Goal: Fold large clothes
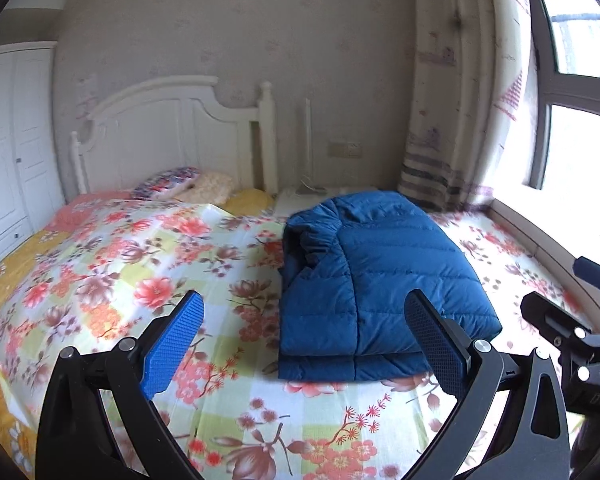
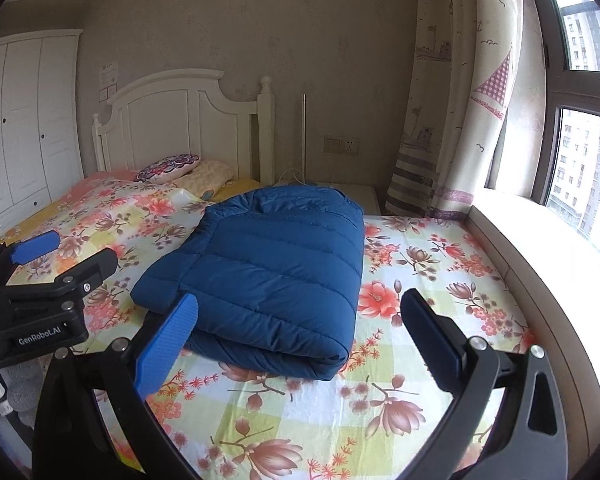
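Observation:
A blue quilted down jacket lies folded into a neat rectangle on the floral bedsheet. My left gripper hovers open just in front of the jacket's near edge, nothing between its blue pads. In the right wrist view the same jacket lies ahead and slightly left. My right gripper is open above the sheet at the jacket's near fold, holding nothing. The left gripper shows at the left of that view; the right gripper's body shows at the right edge of the left wrist view.
White headboard and pillows at the far end. A white wardrobe stands left. A curtain and window sill run along the right side of the bed. Floral sheet lies bare right of the jacket.

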{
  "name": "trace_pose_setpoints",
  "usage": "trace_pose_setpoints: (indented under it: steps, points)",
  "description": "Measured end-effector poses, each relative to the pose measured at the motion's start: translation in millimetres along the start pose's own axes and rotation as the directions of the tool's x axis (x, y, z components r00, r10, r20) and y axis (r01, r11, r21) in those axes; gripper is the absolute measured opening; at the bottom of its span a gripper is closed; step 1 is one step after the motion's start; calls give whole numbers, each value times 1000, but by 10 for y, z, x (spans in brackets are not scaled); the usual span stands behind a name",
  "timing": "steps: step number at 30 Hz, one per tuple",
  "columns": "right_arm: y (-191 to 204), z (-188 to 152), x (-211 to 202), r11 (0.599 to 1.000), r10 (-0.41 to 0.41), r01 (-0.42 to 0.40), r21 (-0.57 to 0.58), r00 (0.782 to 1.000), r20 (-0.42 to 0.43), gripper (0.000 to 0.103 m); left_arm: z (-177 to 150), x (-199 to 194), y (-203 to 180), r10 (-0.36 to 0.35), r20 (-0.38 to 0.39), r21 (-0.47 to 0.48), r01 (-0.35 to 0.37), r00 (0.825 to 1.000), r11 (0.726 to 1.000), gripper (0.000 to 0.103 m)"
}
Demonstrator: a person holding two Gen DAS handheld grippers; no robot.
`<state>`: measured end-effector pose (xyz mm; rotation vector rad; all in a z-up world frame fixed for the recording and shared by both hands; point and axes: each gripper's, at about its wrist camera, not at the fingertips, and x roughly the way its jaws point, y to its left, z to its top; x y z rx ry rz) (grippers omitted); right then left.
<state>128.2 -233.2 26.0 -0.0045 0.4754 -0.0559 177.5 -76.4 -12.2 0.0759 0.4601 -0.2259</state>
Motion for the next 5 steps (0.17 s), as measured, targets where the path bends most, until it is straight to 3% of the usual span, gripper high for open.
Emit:
trace_pose_setpoints:
  steps: [2,5]
  points:
    - [-202,99,145,999,-50,51,10,999,-7,101,98,228,134,-13,-62,41,15,998,999,99]
    - [-847,333,359,984,-172,173,32,985,-33,101,273,743,819,98,-136,-2,-100,986,995,99]
